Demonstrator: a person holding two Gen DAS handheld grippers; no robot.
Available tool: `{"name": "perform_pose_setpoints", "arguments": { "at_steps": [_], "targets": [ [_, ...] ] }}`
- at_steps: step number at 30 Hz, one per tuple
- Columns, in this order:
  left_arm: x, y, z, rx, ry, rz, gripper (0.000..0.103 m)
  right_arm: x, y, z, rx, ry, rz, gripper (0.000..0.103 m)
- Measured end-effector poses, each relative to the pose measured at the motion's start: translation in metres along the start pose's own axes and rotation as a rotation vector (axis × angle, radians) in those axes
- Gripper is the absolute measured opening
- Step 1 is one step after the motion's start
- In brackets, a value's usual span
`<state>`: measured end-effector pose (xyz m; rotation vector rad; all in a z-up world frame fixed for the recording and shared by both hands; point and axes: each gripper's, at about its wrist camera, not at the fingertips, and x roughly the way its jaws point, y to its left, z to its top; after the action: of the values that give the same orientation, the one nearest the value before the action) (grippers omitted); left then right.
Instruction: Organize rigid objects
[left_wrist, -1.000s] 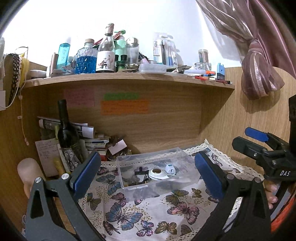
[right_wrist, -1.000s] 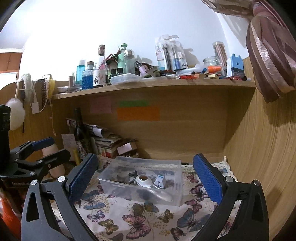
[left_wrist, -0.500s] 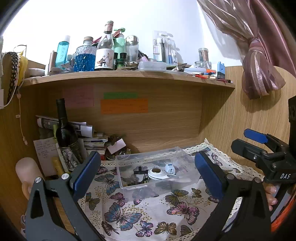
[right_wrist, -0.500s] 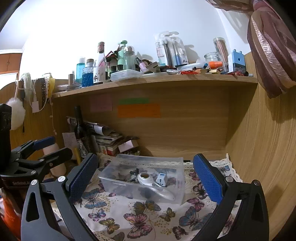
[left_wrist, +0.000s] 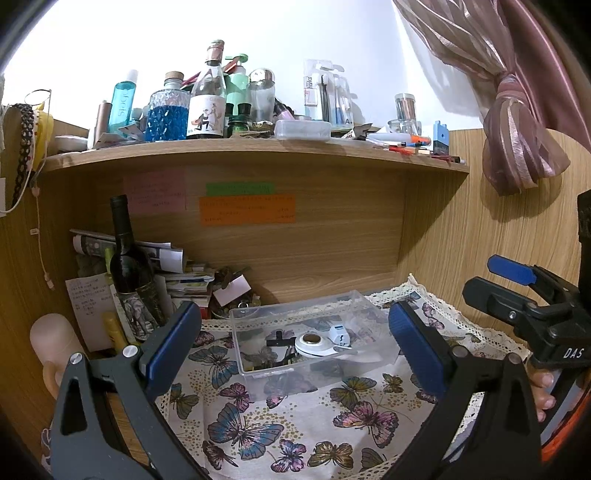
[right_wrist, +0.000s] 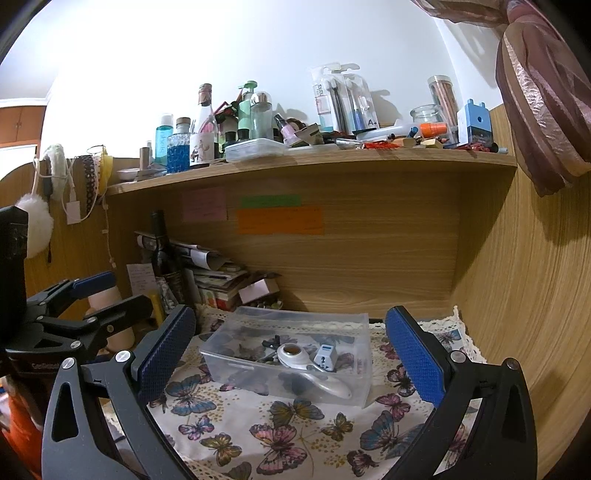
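Observation:
A clear plastic box (left_wrist: 354, 302) stands on the butterfly cloth (left_wrist: 258, 424) in the desk niche; it also shows in the right wrist view (right_wrist: 240, 369). In it lie a white round tool with a handle (right_wrist: 299, 358), a small white and blue adapter (right_wrist: 325, 356) and dark small parts (left_wrist: 277, 338). My left gripper (left_wrist: 291, 343) is open and empty, held before the box. My right gripper (right_wrist: 288, 354) is open and empty, also before the box, to the right of the left one.
A dark wine bottle (left_wrist: 127, 266) and stacked papers (left_wrist: 184, 280) stand at the niche's back left. The shelf above (left_wrist: 258, 147) carries several bottles and stationery. A wooden side wall (right_wrist: 535, 295) closes the right. A curtain (left_wrist: 517, 129) hangs at upper right.
Both grippers have tilted or risen slightly, so the box and shelf sit a little lower in view. Nothing was taken hold of.

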<state>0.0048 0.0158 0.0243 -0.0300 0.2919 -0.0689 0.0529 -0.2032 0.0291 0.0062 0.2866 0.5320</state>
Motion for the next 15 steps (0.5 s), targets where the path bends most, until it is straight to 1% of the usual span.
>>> {"name": "perform_pose_setpoints", "arguments": {
  "at_steps": [15],
  "targets": [
    [0.0039,0.0044,-0.0016,-0.005,0.004,-0.021,0.103,0.0003,0.0035,-0.0022,-0.002,0.006,-0.001,0.103]
  ]
}}
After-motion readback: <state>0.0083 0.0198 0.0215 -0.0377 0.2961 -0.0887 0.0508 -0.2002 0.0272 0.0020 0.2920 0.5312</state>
